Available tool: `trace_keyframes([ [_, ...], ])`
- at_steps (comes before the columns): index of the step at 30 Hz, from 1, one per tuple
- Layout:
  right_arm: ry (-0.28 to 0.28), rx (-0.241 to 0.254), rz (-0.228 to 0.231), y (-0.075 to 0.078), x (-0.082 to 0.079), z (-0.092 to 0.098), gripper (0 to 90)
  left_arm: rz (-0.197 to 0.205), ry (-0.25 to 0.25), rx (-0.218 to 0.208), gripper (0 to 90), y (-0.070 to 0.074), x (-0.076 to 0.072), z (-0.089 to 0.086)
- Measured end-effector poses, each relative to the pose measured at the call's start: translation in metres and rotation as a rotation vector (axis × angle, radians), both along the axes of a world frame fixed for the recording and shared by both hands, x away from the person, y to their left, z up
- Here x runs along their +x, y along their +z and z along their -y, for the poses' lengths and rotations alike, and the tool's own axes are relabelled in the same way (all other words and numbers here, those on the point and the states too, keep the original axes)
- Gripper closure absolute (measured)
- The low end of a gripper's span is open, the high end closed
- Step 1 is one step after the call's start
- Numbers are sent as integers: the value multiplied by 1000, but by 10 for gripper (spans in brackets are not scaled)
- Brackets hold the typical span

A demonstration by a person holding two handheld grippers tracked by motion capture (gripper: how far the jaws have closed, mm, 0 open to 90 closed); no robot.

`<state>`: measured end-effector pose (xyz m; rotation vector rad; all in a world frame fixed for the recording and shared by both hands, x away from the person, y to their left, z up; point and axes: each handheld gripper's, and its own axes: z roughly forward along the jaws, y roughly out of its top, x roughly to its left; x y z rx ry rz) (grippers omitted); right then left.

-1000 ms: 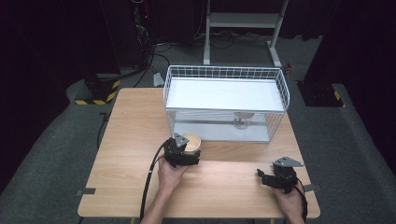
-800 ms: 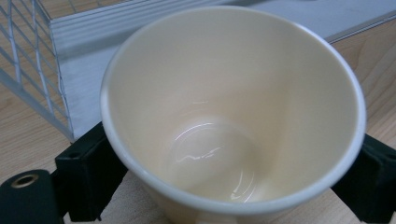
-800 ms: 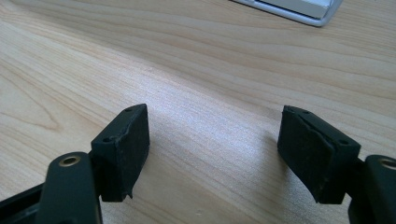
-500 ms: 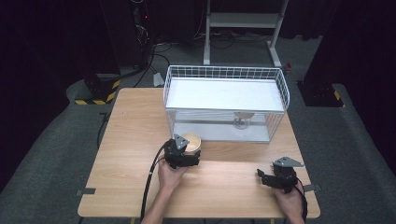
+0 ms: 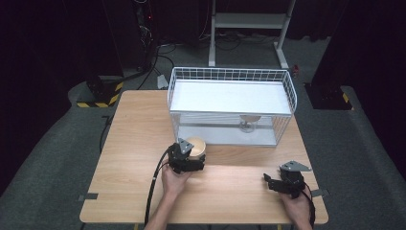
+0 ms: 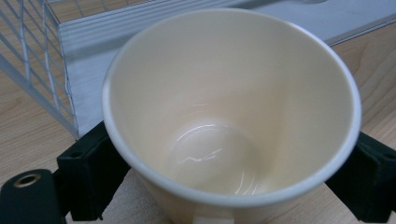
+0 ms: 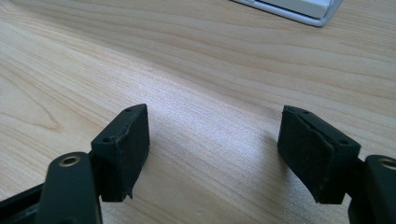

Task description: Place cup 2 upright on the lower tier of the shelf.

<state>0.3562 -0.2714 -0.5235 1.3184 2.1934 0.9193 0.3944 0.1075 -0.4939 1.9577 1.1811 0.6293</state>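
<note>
Both L fingers (image 6: 84, 179) against cup (image 6: 224, 116)

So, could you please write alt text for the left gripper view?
A cream-coloured empty paper cup sits upright between the black jaws of the left gripper, pressed from both sides. Behind it stands a white wire rack on the light wooden table.

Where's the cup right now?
In the high view the cup stands on the table left of centre, between the left gripper's jaws, just in front of the wire rack. The left gripper view shows it empty.
</note>
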Motion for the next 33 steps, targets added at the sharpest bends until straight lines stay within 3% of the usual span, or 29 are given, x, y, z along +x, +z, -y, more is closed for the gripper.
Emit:
trace_keyframes([
  [7, 0, -1, 1, 0, 0, 0, 254, 14, -4, 15, 96, 2, -3, 0],
  [10, 1, -1, 1, 0, 0, 0, 253, 8, 1, -8, 96, 5, -3, 0],
  [14, 0, -1, 1, 0, 0, 0, 253, 14, -6, 8, 96, 9, -1, 3],
  [17, 0, -1, 1, 0, 0, 0, 254, 13, -11, -18, 96, 10, 1, 4],
  [20, 0, -1, 1, 0, 0, 0, 253, 5, -10, 7, 96, 11, 5, 6],
  [33, -1, -1, 1, 0, 0, 0, 252, -15, 4, -45, 96, 22, 26, 15],
])
